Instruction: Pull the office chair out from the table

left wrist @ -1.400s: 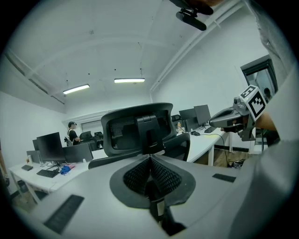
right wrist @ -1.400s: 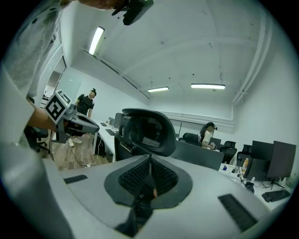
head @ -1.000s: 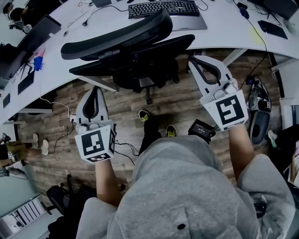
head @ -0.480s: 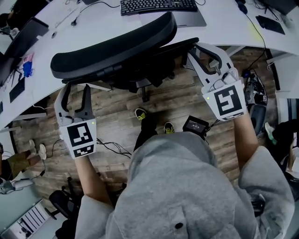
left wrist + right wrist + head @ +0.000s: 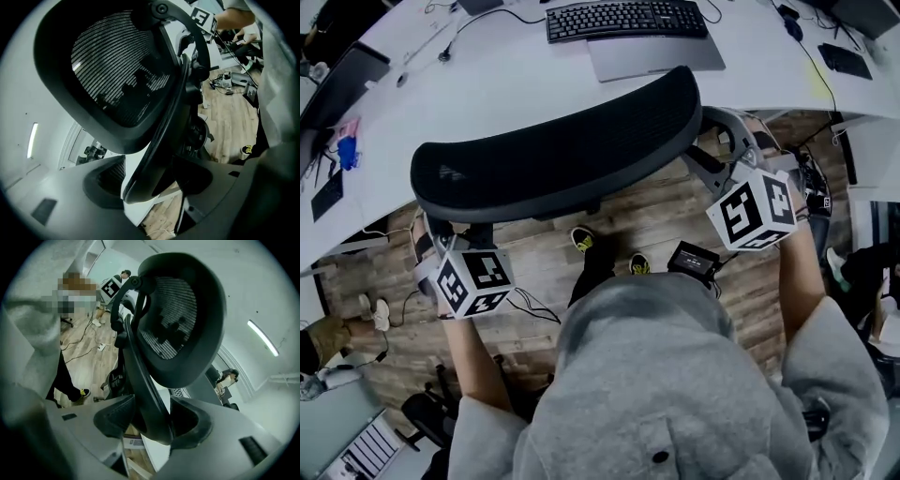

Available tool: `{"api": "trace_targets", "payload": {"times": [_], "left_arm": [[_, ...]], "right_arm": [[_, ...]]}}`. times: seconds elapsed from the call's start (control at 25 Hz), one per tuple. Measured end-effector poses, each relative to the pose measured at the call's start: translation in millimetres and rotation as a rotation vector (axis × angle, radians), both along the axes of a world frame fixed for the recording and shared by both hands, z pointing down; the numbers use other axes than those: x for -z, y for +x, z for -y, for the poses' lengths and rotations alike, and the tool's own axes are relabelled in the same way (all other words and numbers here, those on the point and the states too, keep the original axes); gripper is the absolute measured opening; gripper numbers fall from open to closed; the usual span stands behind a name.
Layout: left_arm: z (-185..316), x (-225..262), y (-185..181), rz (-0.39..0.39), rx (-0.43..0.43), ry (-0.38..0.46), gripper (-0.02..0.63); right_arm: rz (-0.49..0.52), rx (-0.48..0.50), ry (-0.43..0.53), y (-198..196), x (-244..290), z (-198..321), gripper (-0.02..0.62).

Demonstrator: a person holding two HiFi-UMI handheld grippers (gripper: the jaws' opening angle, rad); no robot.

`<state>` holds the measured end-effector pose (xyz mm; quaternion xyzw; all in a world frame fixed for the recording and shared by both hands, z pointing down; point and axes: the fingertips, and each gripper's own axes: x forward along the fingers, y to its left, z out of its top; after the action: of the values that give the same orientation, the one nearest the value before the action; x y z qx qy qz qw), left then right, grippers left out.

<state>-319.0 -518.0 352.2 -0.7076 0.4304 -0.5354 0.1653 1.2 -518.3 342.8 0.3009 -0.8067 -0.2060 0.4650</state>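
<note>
The office chair [image 5: 553,155] stands close against the white tabletop [image 5: 516,84]. Its mesh backrest is turned to the person and hides the seat, so the pull looks not yet begun. The left gripper [image 5: 450,232] is at the backrest's left edge and the right gripper [image 5: 722,141] at its right edge, one on each side, probably so the chair comes back straight. Both pairs of jaws have just been opening and stand wide. Each has the backrest's frame rim between its jaws but has not clamped it. A keyboard [image 5: 626,19] lies farther back on the tabletop.
</note>
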Motion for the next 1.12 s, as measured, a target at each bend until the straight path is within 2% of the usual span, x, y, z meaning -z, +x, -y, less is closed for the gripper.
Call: {"api": "trace_targets", "payload": {"times": [0.08, 0.28, 0.4, 0.48, 0.52, 0.64, 0.76, 0.96, 1.12], "left_arm": [[5, -5, -2, 0.016, -0.009, -0.004, 0.295], [23, -17, -10, 0.166, -0.034, 0.038, 0.293], [31, -28, -14, 0.341, -0.072, 0.018, 0.282], [36, -34, -19, 0.421, -0.085, 0.015, 0.254], [39, -34, -20, 0.434, -0.085, 0.019, 0.235], [40, -35, -20, 0.437, -0.092, 0.018, 0.219], [34, -38, -18, 0.455, -0.174, 0.007, 0.191], [31, -42, -13, 0.461, -0.278, -0.067, 0.116], [27, -49, -22, 0.438, -0.253, -0.061, 0.1]], "right_arm": [[-0.054, 0.007, -0.003, -2, -8, 5, 0.224], [-0.233, 0.029, 0.054, -5, -24, 23, 0.224], [-0.371, 0.038, 0.062, 0, -52, 33, 0.221], [-0.396, 0.035, 0.075, 0, -63, 40, 0.191], [-0.396, 0.035, 0.095, -3, -59, 43, 0.17], [-0.39, 0.034, 0.125, -6, -51, 45, 0.169], [-0.383, 0.03, 0.136, -5, -51, 45, 0.17], [-0.37, 0.035, 0.149, -5, -51, 44, 0.169], [-0.388, 0.077, 0.14, -5, -53, 39, 0.14]]}}
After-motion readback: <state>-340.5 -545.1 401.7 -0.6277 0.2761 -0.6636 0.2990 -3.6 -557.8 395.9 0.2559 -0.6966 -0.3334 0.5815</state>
